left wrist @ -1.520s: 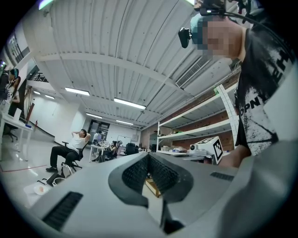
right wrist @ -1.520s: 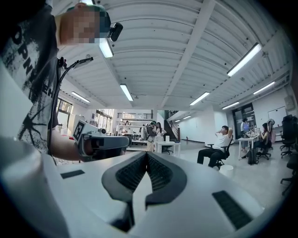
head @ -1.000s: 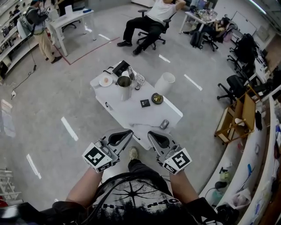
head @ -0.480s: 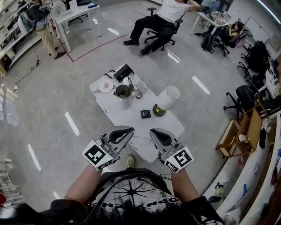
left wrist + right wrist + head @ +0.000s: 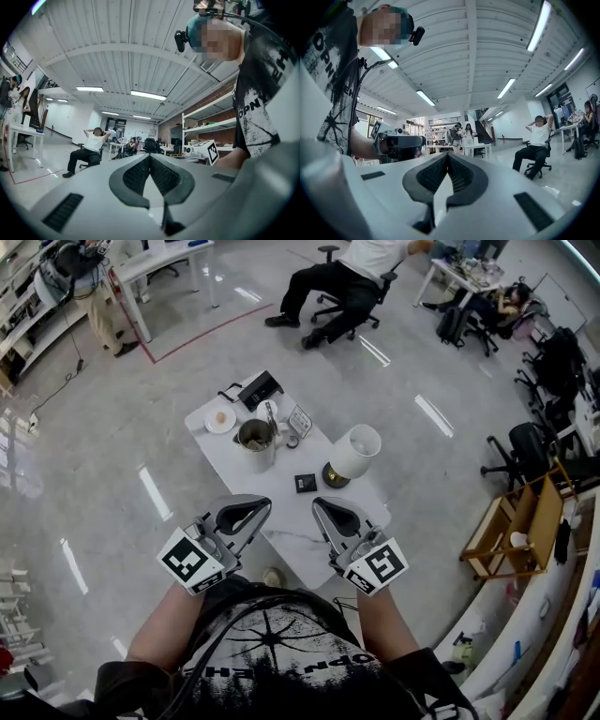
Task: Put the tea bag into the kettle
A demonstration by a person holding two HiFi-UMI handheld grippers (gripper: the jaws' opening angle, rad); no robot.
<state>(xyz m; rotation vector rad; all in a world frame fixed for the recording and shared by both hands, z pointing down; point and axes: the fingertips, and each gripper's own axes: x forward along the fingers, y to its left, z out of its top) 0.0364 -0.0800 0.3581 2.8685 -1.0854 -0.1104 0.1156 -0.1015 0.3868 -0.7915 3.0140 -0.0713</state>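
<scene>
White table [image 5: 292, 507], steel kettle [image 5: 255, 441] standing on it (top open)

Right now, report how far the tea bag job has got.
Nothing looks done: the kettle stands on the white table, and a small dark packet, possibly the tea bag, lies apart from it. In hand: nothing; the left claw and right claw are shut and empty, at the table's near end. Left: pick up the bag, drop it in the kettle.
</scene>
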